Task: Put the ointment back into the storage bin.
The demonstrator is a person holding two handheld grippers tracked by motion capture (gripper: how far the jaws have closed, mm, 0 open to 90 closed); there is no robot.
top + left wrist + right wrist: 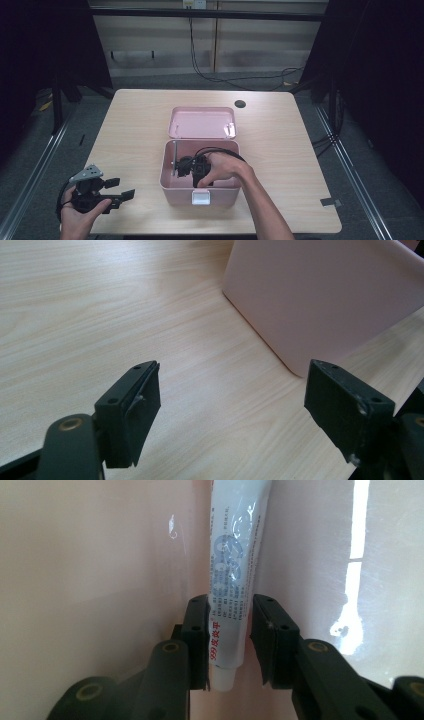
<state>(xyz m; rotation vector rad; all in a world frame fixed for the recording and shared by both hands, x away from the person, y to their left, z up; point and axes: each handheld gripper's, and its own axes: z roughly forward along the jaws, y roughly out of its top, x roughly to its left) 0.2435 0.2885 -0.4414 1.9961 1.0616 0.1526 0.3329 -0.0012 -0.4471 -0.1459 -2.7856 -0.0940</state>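
Observation:
An open pink box (166, 181) stands mid-table with its lid (200, 122) flipped back. Inside it a hand holds my right gripper (187, 166). In the right gripper view this gripper (229, 605) is shut on a white tube (235, 555) with blue and red print, which stands cap-down against the box's pink inner wall (90, 555). My left gripper (122, 188) is held near the table's front left corner, left of the box. In the left gripper view it (232, 375) stands open over bare wood, with the box's outer wall (320, 295) ahead to the right.
A white latch (201, 198) hangs on the box's front wall. A round black hole (240, 104) sits in the tabletop behind the lid. A piece of grey tape (330, 202) lies at the table's right front edge. Cables (235, 77) run over the floor beyond.

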